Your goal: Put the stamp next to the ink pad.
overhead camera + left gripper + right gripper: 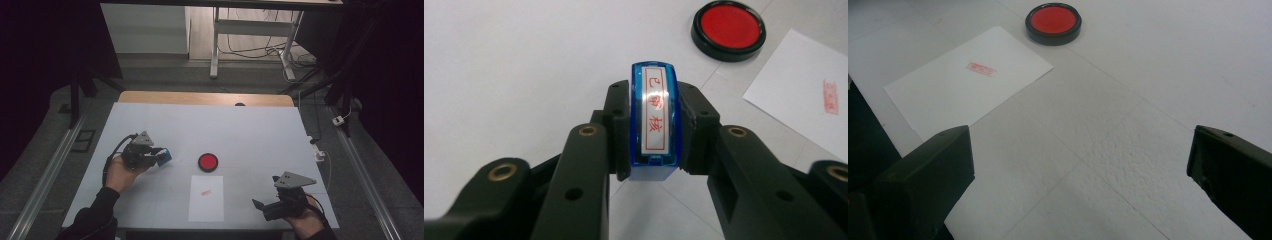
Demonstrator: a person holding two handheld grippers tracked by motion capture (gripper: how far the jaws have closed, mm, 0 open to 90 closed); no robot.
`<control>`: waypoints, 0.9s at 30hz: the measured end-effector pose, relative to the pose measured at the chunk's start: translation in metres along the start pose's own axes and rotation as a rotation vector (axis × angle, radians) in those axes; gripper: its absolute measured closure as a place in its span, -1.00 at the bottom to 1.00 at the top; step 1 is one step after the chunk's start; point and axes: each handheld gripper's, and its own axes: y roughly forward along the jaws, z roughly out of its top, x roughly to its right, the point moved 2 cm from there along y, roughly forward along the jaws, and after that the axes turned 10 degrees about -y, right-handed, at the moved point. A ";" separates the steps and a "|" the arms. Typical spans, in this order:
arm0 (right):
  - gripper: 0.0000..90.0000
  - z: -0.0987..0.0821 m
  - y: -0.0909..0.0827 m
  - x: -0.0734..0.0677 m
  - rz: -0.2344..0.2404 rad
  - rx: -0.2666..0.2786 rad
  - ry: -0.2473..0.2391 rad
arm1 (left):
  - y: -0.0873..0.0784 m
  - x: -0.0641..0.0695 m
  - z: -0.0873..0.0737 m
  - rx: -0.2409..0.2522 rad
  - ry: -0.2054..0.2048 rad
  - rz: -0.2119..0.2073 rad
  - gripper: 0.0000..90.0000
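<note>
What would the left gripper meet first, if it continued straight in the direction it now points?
Probably the round red ink pad in its black case. The left gripper, shut on the blue transparent stamp, points roughly toward it, though depth is hard to judge.

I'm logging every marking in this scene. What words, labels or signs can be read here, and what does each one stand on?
"已审核", red characters on the white label of the blue stamp clamped in the left gripper.
Red rectangular stamp mark on the white paper: characters too blurred to read.
Red ink pad: no text visible on it.
</note>
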 end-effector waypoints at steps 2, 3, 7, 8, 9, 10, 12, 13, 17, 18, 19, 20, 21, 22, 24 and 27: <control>-1.00 -0.001 -0.002 0.001 -0.006 -0.001 0.007 | 0.003 -0.001 -0.001 -0.010 -0.002 0.004 0.55; -1.00 -0.002 -0.003 0.001 -0.011 -0.006 0.007 | 0.004 -0.002 -0.002 -0.013 -0.002 0.007 0.55; -1.00 -0.005 -0.006 0.003 -0.018 -0.005 0.016 | 0.008 -0.005 -0.005 -0.029 -0.004 0.015 0.55; -1.00 -0.006 -0.006 0.003 -0.020 -0.007 0.017 | 0.009 -0.005 -0.006 -0.032 -0.002 0.018 0.55; -1.00 -0.006 -0.007 0.003 -0.022 -0.007 0.018 | 0.010 -0.005 -0.006 -0.032 0.000 0.020 0.55; -1.00 -0.007 -0.007 0.003 -0.023 -0.007 0.020 | 0.010 -0.006 -0.007 -0.030 0.002 0.022 0.55; -1.00 -0.007 -0.007 0.004 -0.023 -0.008 0.018 | 0.012 -0.006 -0.008 -0.034 0.001 0.020 0.55; -1.00 -0.007 -0.007 0.004 -0.023 -0.009 0.017 | 0.012 -0.006 -0.008 -0.039 0.006 0.018 0.55; -1.00 -0.008 -0.007 0.003 -0.024 -0.015 0.011 | 0.015 -0.004 -0.009 -0.057 0.020 0.025 0.55; -1.00 -0.008 -0.007 0.003 -0.024 -0.016 0.010 | 0.016 -0.004 -0.009 -0.063 0.025 0.028 0.55; -1.00 -0.008 -0.007 0.003 -0.024 -0.017 0.011 | 0.017 -0.004 -0.010 -0.067 0.026 0.028 0.55; -1.00 -0.008 -0.007 0.003 -0.023 -0.019 0.012 | 0.018 -0.004 -0.010 -0.070 0.026 0.031 0.55; -1.00 -0.009 -0.007 0.003 -0.023 -0.020 0.012 | 0.017 -0.004 -0.010 -0.067 0.024 0.029 0.54; -1.00 -0.009 -0.007 0.003 -0.024 -0.019 0.010 | 0.017 -0.004 -0.010 -0.067 0.020 0.029 0.54; -1.00 -0.009 -0.007 0.003 -0.025 -0.020 0.015 | 0.016 -0.005 -0.010 -0.054 0.000 0.023 0.45; -1.00 -0.009 -0.008 0.004 -0.026 -0.015 0.020 | 0.013 -0.005 -0.009 -0.042 -0.029 0.013 0.27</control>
